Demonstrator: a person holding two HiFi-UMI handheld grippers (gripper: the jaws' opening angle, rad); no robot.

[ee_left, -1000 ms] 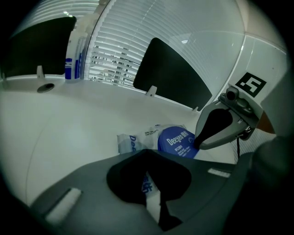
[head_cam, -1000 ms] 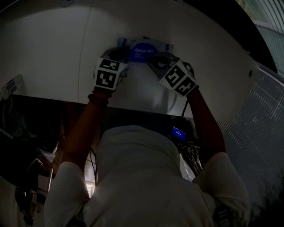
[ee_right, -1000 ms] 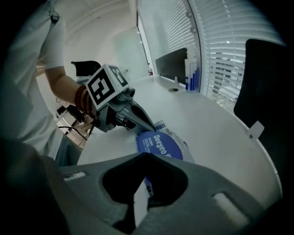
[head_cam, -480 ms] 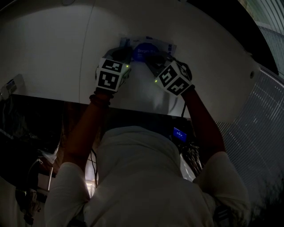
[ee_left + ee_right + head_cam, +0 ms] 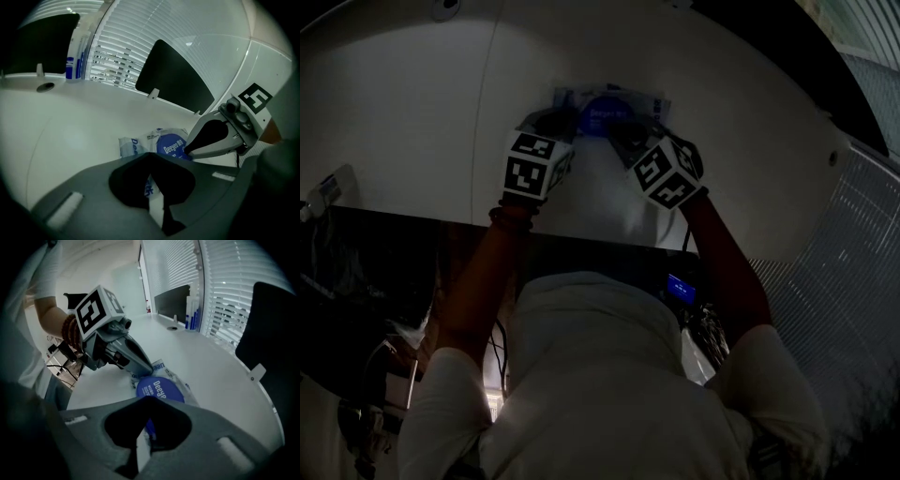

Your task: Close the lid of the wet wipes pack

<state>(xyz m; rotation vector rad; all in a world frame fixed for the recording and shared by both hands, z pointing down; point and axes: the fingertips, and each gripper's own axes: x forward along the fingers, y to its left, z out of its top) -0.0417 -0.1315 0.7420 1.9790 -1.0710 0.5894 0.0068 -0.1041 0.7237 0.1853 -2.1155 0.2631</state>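
Note:
The wet wipes pack (image 5: 611, 106) lies on the white table (image 5: 412, 112), a pale pouch with a round blue lid (image 5: 172, 146) that lies flat on it. My left gripper (image 5: 149, 154) is shut, and its tip rests on the pack's left end (image 5: 157, 366). My right gripper (image 5: 148, 399) is also shut; its tip sits down on the near edge of the blue lid (image 5: 159, 389). In the head view both marker cubes hide most of the fingers, and the two grippers meet over the pack from either side.
A white bottle with a blue label (image 5: 75, 56) stands at the far table edge beside a round cable hole (image 5: 45, 86). Dark panels (image 5: 180, 77) and window blinds stand behind. The table's near edge (image 5: 581, 239) runs just above my body.
My right gripper has tipped slightly and shifted a little toward the pack. The left gripper has stayed in place.

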